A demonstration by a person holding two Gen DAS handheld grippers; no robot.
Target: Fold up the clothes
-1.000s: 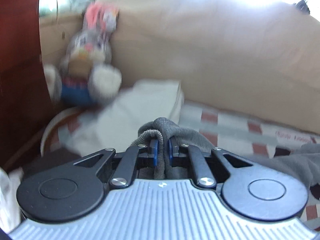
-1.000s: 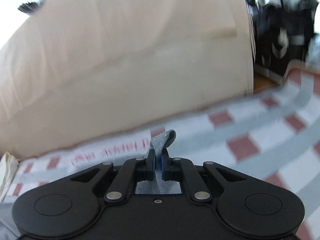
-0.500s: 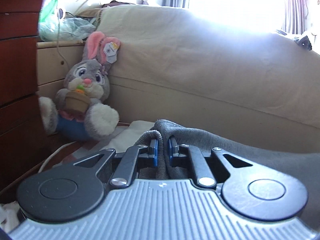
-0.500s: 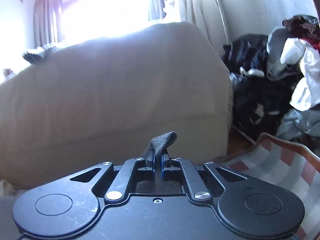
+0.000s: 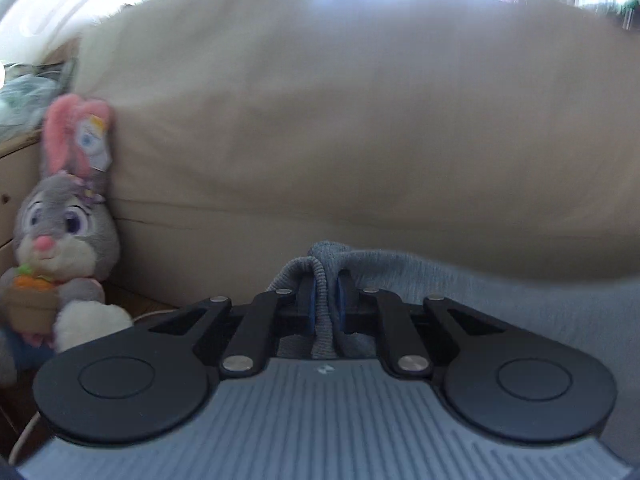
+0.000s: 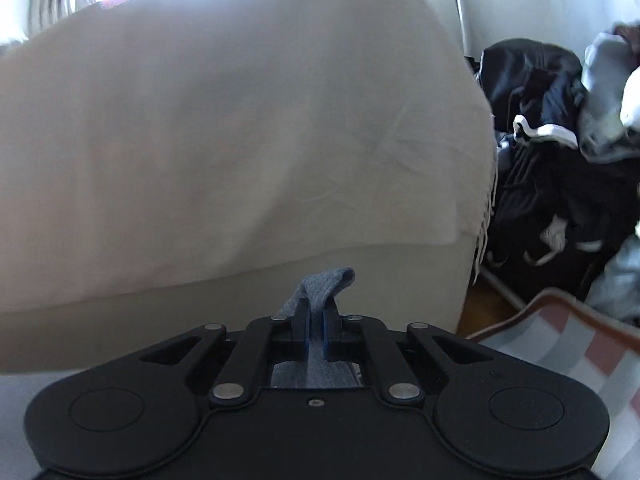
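Left gripper (image 5: pixel 325 294): I had its jaws clamped on a ribbed hem of the grey garment (image 5: pixel 500 300), bunched between the blue pads.
Right gripper (image 6: pixel 316 320): I had it pinched shut on another edge; a small tab of cloth stuck up past the tips.
Garment position: it was held up off the checked cover (image 6: pixel 560 344), spanning rightward from the left gripper, in front of the sofa (image 5: pixel 360 140).
Handling, as I judged it: soft, light knit; it would sag and stretch, not slip.
Hold points: hems or corners, gripped deep.
Surroundings: a plush rabbit (image 5: pixel 64 236) sat left; a clothes pile (image 6: pixel 560 140) lay right.
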